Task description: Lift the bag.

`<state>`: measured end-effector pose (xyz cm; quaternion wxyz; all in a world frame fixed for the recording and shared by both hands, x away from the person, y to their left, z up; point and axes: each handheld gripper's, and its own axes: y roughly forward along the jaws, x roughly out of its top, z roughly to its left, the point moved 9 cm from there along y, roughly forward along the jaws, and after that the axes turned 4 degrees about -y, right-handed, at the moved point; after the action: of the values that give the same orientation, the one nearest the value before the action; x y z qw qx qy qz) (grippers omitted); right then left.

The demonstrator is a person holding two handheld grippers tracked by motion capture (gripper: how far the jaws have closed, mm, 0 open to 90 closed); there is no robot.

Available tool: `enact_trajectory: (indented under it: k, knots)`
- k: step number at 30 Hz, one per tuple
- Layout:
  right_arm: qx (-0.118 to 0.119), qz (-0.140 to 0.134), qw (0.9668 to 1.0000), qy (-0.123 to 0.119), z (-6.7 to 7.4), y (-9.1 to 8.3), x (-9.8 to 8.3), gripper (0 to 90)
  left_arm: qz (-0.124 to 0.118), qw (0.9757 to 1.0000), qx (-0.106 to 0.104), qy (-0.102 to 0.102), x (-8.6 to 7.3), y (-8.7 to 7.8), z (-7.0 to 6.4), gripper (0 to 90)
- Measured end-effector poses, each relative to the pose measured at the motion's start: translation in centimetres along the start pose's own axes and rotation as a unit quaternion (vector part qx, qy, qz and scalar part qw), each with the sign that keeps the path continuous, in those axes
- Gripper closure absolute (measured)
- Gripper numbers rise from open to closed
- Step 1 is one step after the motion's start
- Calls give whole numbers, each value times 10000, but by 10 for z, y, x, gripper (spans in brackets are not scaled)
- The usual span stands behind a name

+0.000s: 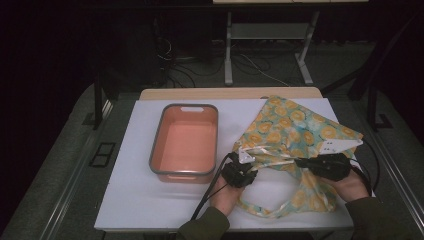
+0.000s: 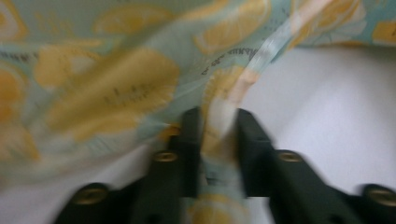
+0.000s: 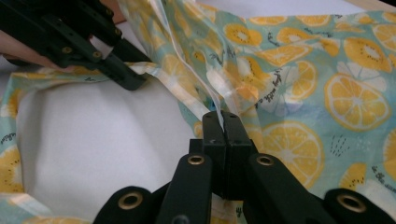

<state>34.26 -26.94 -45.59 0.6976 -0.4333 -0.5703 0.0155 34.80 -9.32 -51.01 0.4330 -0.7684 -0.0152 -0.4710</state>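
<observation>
A light-green cloth bag (image 1: 295,125) printed with yellow citrus slices lies on the right half of the white table (image 1: 145,200). Its pale strap (image 2: 224,107) runs between the jaws of my left gripper (image 2: 218,116), which pinch it just above the tabletop. In the high view the left gripper (image 1: 247,167) is at the bag's near left corner. My right gripper (image 3: 224,116) is shut on a thin fold at the bag's (image 3: 327,84) edge, lifting it into a ridge. That view also has the left gripper (image 3: 133,79) farther off, clamped on the fabric.
An orange tub (image 1: 159,137) with a grey rim stands to the left of the bag, close to the left hand. A loop of strap (image 1: 260,207) lies near the table's front edge. Cables trail from both grippers toward the person.
</observation>
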Motion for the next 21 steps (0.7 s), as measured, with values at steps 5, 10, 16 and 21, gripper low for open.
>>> enact_trajectory:
  k: [5,10,16,21]
  knots:
    - [42,-128,9999,-3,-2,5,11,898,-350,9989,-247,-208,15,-10,-4,885]
    - [60,-333,9993,-148,1,8,33,899,-716,9966,-359,-197,40,-31,-10,886]
    - [130,-708,9970,-299,9,7,65,899,-1132,9929,-328,-184,67,-57,-6,886]
    - [216,-1130,9927,-373,17,-1,96,899,-1391,9897,-271,-207,82,-77,3,887]
